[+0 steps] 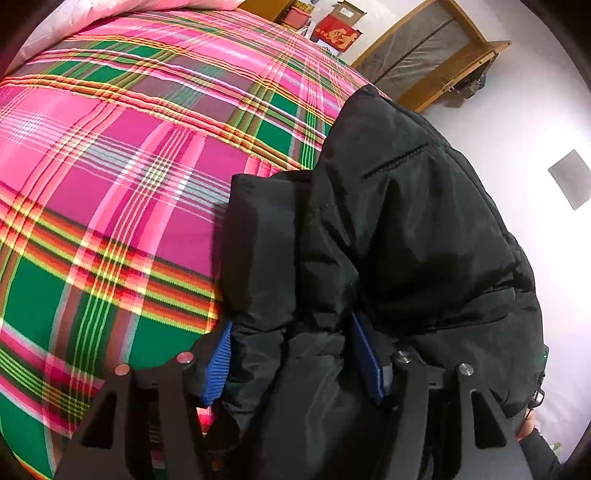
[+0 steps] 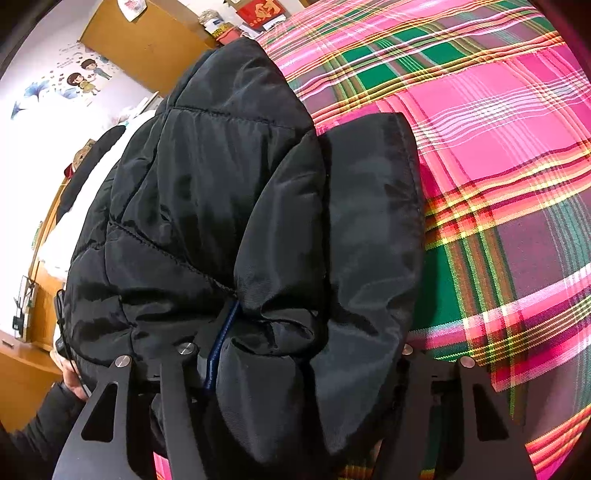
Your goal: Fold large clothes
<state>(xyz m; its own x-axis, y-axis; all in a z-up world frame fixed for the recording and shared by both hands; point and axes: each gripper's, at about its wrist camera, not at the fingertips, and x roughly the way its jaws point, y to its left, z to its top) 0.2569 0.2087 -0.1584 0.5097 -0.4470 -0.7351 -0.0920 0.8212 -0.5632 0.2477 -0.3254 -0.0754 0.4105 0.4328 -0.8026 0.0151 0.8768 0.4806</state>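
Observation:
A black padded jacket (image 1: 406, 229) lies bunched on a bed with a pink and green plaid cover (image 1: 129, 184). In the left wrist view my left gripper (image 1: 291, 332) is shut on a thick fold of the jacket, its blue pads (image 1: 218, 365) pressing in from both sides. In the right wrist view the same black jacket (image 2: 221, 184) is folded over itself, a sleeve end (image 2: 373, 206) lying to the right. My right gripper (image 2: 299, 317) is shut on a puffy fold. One blue pad (image 2: 219, 347) shows at the left; cloth hides the other finger.
The plaid cover (image 2: 498, 166) stretches out to the right of the jacket. A wooden framed door (image 1: 424, 55), a white wall and red decorations (image 1: 338, 35) stand beyond the bed. A wooden cabinet (image 2: 147, 44) and wall stickers (image 2: 81, 77) are at the left. A person's sleeve (image 2: 44, 417) is at the lower left.

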